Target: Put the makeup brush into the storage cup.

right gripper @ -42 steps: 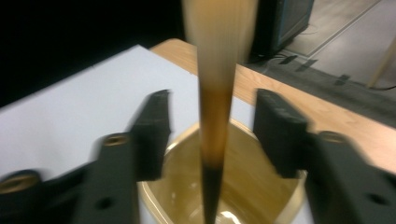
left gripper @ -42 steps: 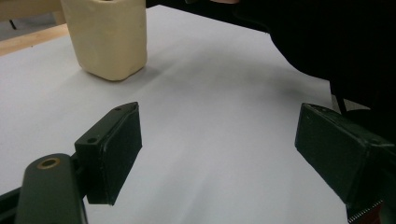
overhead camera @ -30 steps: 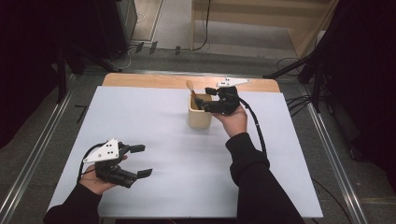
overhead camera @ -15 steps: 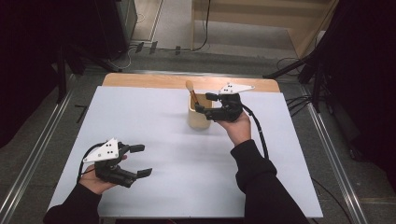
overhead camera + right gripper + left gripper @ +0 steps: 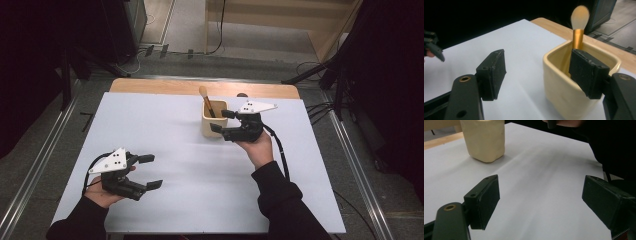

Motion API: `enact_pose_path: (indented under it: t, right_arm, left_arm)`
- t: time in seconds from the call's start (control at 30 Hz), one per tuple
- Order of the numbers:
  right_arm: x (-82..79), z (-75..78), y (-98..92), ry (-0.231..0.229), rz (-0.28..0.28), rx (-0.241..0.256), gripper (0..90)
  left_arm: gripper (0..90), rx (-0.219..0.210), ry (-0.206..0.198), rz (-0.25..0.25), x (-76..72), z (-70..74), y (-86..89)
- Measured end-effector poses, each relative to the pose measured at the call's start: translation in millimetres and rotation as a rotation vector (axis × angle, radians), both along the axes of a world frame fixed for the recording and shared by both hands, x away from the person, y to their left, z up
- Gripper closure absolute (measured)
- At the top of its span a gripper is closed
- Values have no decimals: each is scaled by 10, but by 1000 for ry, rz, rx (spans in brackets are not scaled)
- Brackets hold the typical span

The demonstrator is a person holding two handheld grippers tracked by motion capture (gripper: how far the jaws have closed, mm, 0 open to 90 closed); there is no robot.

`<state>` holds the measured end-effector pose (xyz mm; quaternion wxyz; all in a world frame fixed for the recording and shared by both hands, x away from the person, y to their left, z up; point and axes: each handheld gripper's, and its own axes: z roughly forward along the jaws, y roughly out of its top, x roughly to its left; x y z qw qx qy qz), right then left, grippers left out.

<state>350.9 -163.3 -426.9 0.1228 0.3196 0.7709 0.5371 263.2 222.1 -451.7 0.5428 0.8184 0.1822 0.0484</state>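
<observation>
Two grippers, both spread open: left gripper [image 5: 146,171] near the table's [image 5: 165,130] front-left, right gripper [image 5: 223,121] just beside the cream cup [image 5: 213,119]. Seen close from the right gripper view: brush [image 5: 579,27] standing bristles-up inside.

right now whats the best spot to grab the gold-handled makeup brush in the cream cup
Grip the gold-handled makeup brush on its gold ferrule just below the bristles, coming down from above. Only that upper part stands above the cream square cup, whose walls block a side approach.
</observation>
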Motion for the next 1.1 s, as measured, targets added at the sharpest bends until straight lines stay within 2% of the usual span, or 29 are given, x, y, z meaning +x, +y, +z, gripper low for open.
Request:
enact_pose_path:
  t: [0.2, 0.33, 0.4, 0.6, 0.87, 1.1]
  right_arm:
    - [-92, -74, -16, 6, 5, 6, 295]
    - [-167, -126, -39, -14, 4, 16, 282]
    - [-195, -146, -40, -11, 2, 19, 255]
    - [-287, -196, -41, -16, 14, 17, 251]
    - [-435, -263, -96, -22, 28, 74, 239]
    - [-515, -317, -164, -25, 13, 80, 220]
  left_arm:
    - [150, 0, -1, 2, 1, 0, 3]
    - [150, -2, 0, 4, 2, 0, 5]
    - [150, -1, -1, 5, 3, 1, 8]
    - [151, -3, -2, 6, 3, 1, 7]
    - [151, -8, -6, 12, -1, 9, 24]
    - [151, -10, -3, 18, 7, 11, 34]
